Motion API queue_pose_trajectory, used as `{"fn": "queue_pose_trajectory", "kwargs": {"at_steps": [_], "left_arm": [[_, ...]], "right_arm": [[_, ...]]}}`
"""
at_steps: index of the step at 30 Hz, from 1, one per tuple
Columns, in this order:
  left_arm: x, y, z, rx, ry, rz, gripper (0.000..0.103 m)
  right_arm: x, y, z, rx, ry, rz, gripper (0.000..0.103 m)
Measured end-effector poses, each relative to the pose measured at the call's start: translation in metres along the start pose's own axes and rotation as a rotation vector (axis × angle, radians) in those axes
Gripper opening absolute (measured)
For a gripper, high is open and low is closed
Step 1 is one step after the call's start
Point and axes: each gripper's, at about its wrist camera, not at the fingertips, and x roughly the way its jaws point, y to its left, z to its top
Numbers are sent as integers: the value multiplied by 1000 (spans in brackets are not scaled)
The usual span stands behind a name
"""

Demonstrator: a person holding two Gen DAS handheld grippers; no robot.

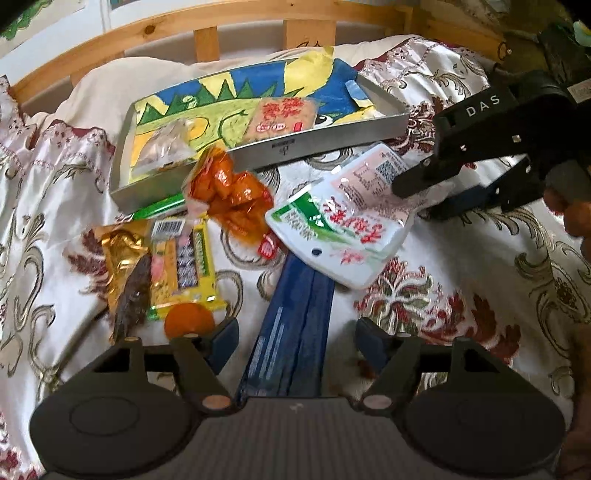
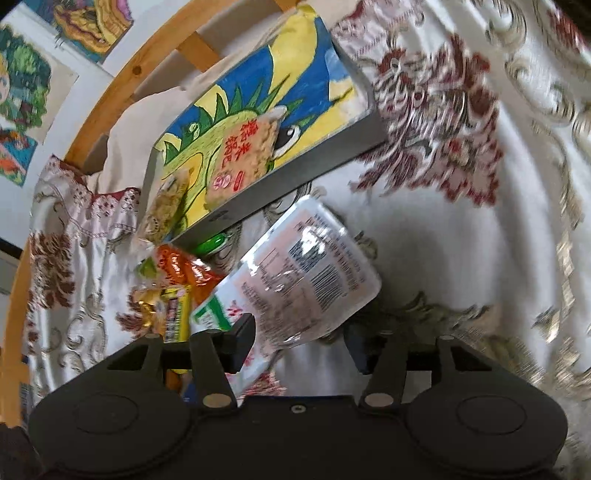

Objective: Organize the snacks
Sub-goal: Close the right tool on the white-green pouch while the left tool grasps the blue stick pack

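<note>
Here the snacks lie on a floral bedspread in front of a shallow grey tray lined with a dinosaur drawing. Inside the tray sit a pale rice-cracker packet and a clear packet, well apart from each other. In the left wrist view the tray's long axis runs from lower left to upper right. Just below its front wall lies an orange snack bag, and left of that a yellow packet touching a gold-wrapped snack, both with long axes running roughly toward the camera. A white-and-green pouch lies tilted, long axis lower left to upper right, its hang-hole end pointing toward the left gripper and its barcode end pointing toward the tray's right corner. It overlaps a long dark blue packet, which runs lengthwise up between the left gripper's fingers; those fingers stand apart and do not press on it, so released. The right gripper comes in from the right, jaws parted; the pouch's edge lies between its fingers, one finger overlapping the pouch, but no squeeze shows, so it reads as released. A wooden headboard curves behind.
</note>
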Motion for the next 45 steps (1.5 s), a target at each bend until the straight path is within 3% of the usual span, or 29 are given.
{"fn": "queue_pose_trajectory", "kwargs": {"at_steps": [2,3,5,7,9,16,20,26,33,36,45], "left_arm": [[6,0,3,-4,5,-7,72],[8,0,3,-6,11,-15,62],[8,0,3,-12,14,-10,56],[6,1,3,-24,15,-10,45],[5,3,4,-49,25,-17,44],[1,8,3,-153,103,-10,42],[-5,9,-2,-183,121,25,41],[-6,8,-5,-173,125,47,44],[-3,8,4,-155,33,43,44],[3,10,4,-152,41,44,46],[4,9,1,-147,50,39,39]], "right_arm": [[4,1,-1,33,1,20,56],[5,1,-1,38,-3,29,56],[7,3,-1,52,-24,40,54],[9,2,0,73,-40,56,34],[12,0,1,85,-44,57,25],[6,-4,12,72,-54,41,22],[-6,-3,24,-37,11,1,20],[-8,-10,29,-100,66,-6,21],[8,-14,27,7,73,81,41],[13,-13,27,27,61,99,47],[40,10,13,-113,32,59,45]]}}
